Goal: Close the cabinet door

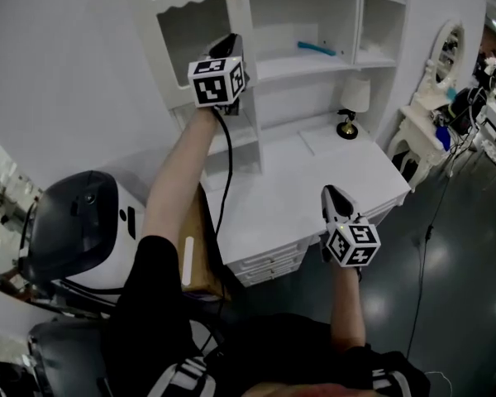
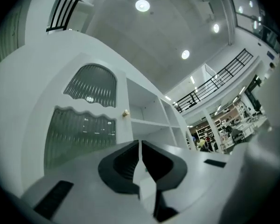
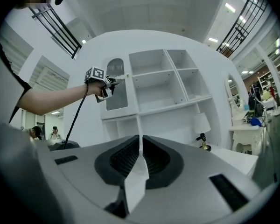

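Right now the white cabinet door with the wavy ribbed glass is straight in front of my left hand-held gripper, a little up and to the left of where it points. The door stands tall, longer up and down than across. Its small round knob is on the right edge, next to the white post, so I think it swings from the left side.

My left hand-held gripper is closed, its jaws almost touching, with nothing between them. It is up high, just beside the door. My right hand-held gripper is closed too and holds nothing. It is low over the white tabletop, far from the door. So the left one is much nearer.

To me the door looks flat against the cabinet, or very nearly. If a gap is left, I think a small push near the knob side would close it.

I cannot see what is behind the glass. On one open white shelf lies a thin blue thing. A small lamp with a white shade stands on the tabletop under the shelves.
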A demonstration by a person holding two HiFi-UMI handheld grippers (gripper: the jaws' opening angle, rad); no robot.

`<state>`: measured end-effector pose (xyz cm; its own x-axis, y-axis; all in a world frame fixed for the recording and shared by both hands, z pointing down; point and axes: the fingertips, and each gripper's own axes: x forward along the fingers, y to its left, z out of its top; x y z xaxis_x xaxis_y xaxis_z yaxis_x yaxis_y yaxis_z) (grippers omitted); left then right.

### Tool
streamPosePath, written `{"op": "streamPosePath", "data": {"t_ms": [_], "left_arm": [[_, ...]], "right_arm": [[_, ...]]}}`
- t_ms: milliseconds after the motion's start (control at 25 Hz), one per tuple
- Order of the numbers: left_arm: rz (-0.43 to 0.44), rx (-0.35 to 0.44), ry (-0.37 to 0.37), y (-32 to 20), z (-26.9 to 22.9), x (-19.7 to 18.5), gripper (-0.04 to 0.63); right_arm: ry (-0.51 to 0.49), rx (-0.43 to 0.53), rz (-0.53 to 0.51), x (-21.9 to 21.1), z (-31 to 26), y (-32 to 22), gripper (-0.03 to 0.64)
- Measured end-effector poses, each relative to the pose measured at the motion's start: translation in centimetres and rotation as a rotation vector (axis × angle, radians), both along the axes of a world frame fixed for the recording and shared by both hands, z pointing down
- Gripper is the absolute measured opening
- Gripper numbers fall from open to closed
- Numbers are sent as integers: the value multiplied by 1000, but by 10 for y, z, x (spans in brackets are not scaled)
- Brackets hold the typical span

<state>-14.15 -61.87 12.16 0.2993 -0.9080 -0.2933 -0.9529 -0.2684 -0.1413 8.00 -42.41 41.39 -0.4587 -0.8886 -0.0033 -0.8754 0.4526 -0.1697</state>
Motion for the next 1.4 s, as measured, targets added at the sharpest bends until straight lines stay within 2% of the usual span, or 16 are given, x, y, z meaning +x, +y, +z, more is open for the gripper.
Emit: {"op": "streamPosePath", "data": {"t_ms": [80, 240, 520, 960, 1280, 1400], "left_arm": [[23, -26, 29, 9, 14, 0, 24], [14, -55, 56, 35, 41, -6, 17], [-37, -112, -4, 79, 99, 1, 12], [-49, -178, -29, 151, 194, 22, 12], [-13, -251, 18, 198, 255, 45, 11], [-28, -256, 22, 215, 270, 46, 11]], "right_arm": [[-4, 2, -17, -7, -1, 1, 40], [3, 8, -50, -16, -4, 4, 40], [-8, 24, -96, -32, -7, 12, 40], [-1, 3, -178, -64, 8, 21, 40], [10, -7, -222, -84, 13, 23, 40], [18, 1, -234, -93, 15, 26, 40]]}}
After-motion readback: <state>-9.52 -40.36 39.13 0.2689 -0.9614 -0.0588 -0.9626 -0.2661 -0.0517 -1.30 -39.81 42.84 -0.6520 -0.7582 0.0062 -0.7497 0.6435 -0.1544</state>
